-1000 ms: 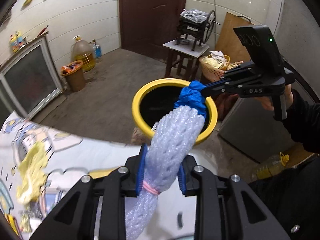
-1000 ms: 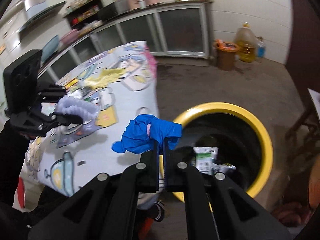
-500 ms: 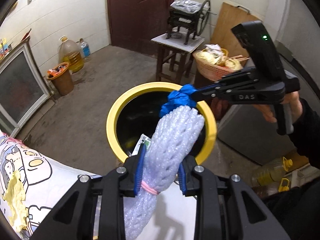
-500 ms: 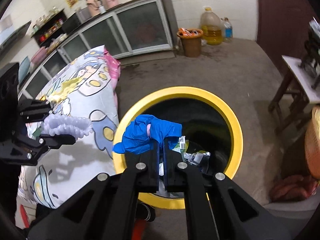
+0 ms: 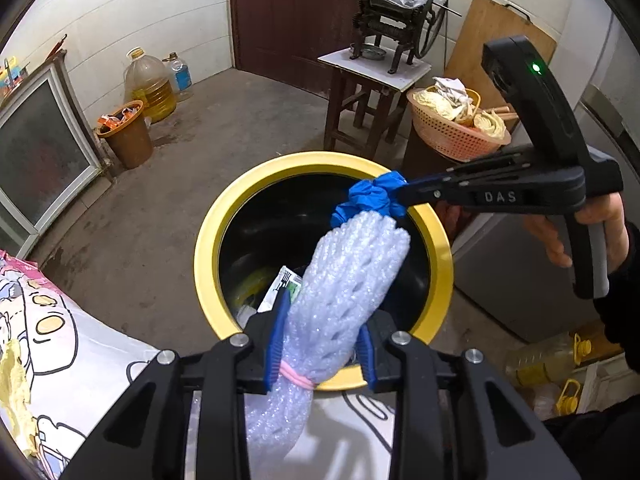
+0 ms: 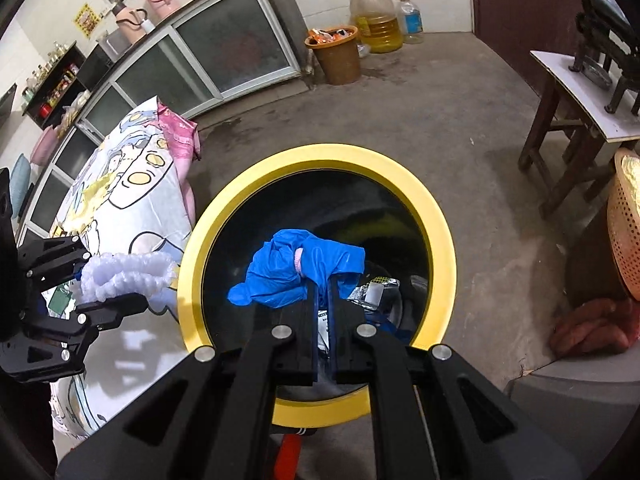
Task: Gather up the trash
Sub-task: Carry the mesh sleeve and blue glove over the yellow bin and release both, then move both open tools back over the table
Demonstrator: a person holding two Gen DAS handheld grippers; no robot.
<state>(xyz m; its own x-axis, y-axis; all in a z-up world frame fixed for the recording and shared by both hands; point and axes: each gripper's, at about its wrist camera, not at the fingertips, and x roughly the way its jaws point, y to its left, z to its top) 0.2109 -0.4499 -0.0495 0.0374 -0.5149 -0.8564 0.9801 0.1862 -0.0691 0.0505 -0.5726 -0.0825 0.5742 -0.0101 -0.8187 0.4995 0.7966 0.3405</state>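
Note:
My left gripper (image 5: 322, 326) is shut on a roll of white foam netting (image 5: 344, 280) bound with a pink band, held at the near rim of a yellow-rimmed black bin (image 5: 208, 240). My right gripper (image 6: 323, 292) is shut on a crumpled blue glove (image 6: 288, 270) and holds it over the bin's opening (image 6: 240, 196). In the left wrist view the right gripper (image 5: 404, 194) and blue glove (image 5: 368, 198) hang above the bin's far side. In the right wrist view the left gripper (image 6: 120, 280) and netting (image 6: 128, 276) sit left of the rim. Wrappers lie inside the bin (image 5: 280, 284).
A table with a cartoon-print cloth (image 5: 60, 360) lies left of the bin. A small brown bin (image 5: 126, 134), oil jugs (image 5: 150, 86), a stool with a hand-crank machine (image 5: 376, 68), an orange basket (image 5: 456, 128) and glass-door cabinets (image 6: 224, 52) stand around the floor.
Both grippers have moved from over the table toward the bin. The blue glove is now over the bin's opening and the netting is at its near rim. Both stay shut.

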